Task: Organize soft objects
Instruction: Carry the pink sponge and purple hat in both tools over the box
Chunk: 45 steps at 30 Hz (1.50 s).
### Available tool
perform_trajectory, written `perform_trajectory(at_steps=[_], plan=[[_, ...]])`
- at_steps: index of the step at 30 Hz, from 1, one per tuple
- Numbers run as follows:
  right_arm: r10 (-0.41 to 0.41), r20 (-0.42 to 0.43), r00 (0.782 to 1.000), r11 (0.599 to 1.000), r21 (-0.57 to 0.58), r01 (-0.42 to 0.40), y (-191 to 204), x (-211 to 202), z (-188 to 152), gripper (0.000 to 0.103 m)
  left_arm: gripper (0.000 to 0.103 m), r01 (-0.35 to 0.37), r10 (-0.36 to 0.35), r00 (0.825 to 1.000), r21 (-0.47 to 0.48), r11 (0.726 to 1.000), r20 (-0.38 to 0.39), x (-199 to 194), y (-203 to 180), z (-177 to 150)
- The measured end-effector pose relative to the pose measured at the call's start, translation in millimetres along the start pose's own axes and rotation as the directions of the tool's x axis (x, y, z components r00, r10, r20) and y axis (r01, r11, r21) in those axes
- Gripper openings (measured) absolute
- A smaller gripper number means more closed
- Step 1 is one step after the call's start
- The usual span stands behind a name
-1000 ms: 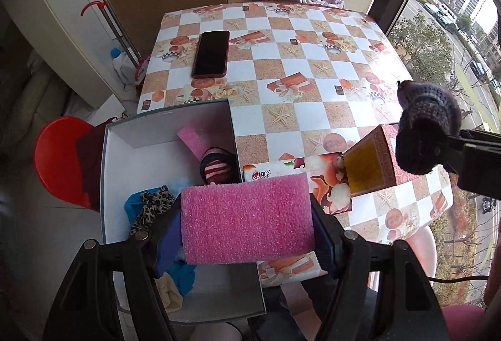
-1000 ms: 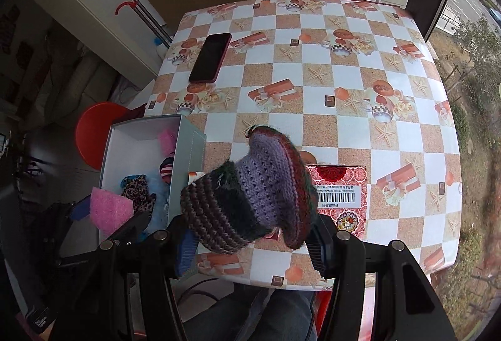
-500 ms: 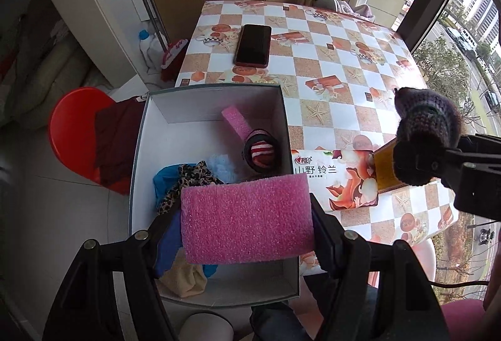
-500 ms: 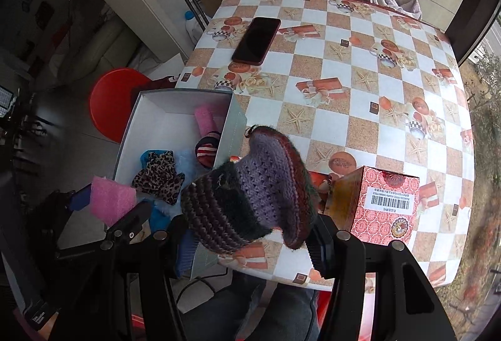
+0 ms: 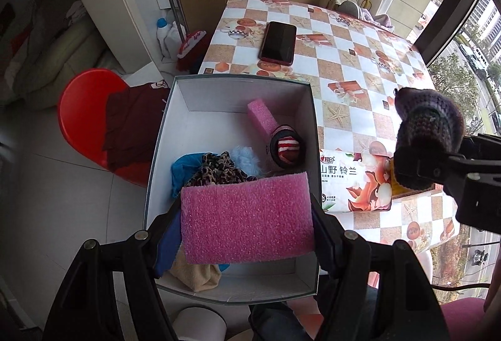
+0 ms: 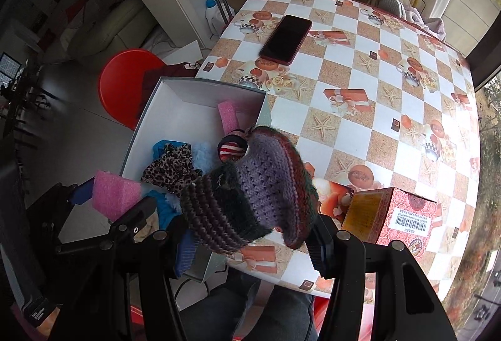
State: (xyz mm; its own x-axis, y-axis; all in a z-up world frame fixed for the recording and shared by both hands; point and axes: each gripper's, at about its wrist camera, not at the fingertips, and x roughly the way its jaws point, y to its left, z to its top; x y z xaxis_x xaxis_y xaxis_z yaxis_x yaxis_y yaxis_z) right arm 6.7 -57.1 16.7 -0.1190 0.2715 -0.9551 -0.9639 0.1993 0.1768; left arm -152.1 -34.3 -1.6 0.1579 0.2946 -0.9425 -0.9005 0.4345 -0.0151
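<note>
since a second ago both grippers have slid sideways toward the white box [image 5: 162, 134]: in the left wrist view the box was cut off at the lower left and now lies nearly centred under the pink foam block [image 5: 247, 220], its whole rim in sight. in the right wrist view the knitted hat [image 6: 250, 187] used to hang over the checkered table [image 6: 369, 65] in front of the red carton [image 6: 407, 215]; now it overlaps the box's near corner, with the carton off to its right. neither grip has changed.

the left gripper [image 5: 247, 222] stands fairly wide, its two jaws pressed on the short ends of the foam block, held above the box's near half. the right gripper [image 6: 250, 234] is set narrower, clamped on the bunched base of the hat — the crown pokes up and forward.

counted: two foam pieces, one in the left gripper and a smaller pink foam strip [image 5: 261, 118] leaning inside the box by its right wall. one hat in the right gripper. in the box, one striped roll [image 5: 288, 148], one leopard-print cloth [image 5: 216, 171], one blue cloth [image 5: 184, 167], one pale blue fluffy piece [image 5: 245, 156], one tan cloth [image 5: 195, 273]. on the table — one phone [image 5: 278, 42], one tissue pack [image 5: 353, 184], one red carton. one red stool [image 5: 84, 96] stands beside the box.
</note>
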Motion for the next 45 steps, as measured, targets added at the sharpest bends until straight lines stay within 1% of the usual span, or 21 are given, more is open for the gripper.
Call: perform_trajectory(at_steps=[11,21,31,45], plan=[[0.012,-0.037,0.999,0.997,-0.081,-0.015,24,14,6,0.059,0.075,-0.021,0.019,0.999,-0.065,0.998,-0.027,6,19,-8],[0.017,-0.069,0.997,0.99,-0.14,-0.027,43,23,5,0.059,0.075,-0.038,0.033,0.998,-0.099,0.994,-0.056,13,31,-14],[0.029,-0.086,0.996,0.986,-0.159,-0.042,52,29,7,0.059,0.075,-0.048,0.04,0.996,-0.105,0.993,-0.076,17,33,-16],[0.029,-0.097,0.995,0.985,-0.167,-0.045,53,34,11,0.059,0.075,-0.058,0.048,0.994,-0.106,0.993,-0.099,26,34,-13]])
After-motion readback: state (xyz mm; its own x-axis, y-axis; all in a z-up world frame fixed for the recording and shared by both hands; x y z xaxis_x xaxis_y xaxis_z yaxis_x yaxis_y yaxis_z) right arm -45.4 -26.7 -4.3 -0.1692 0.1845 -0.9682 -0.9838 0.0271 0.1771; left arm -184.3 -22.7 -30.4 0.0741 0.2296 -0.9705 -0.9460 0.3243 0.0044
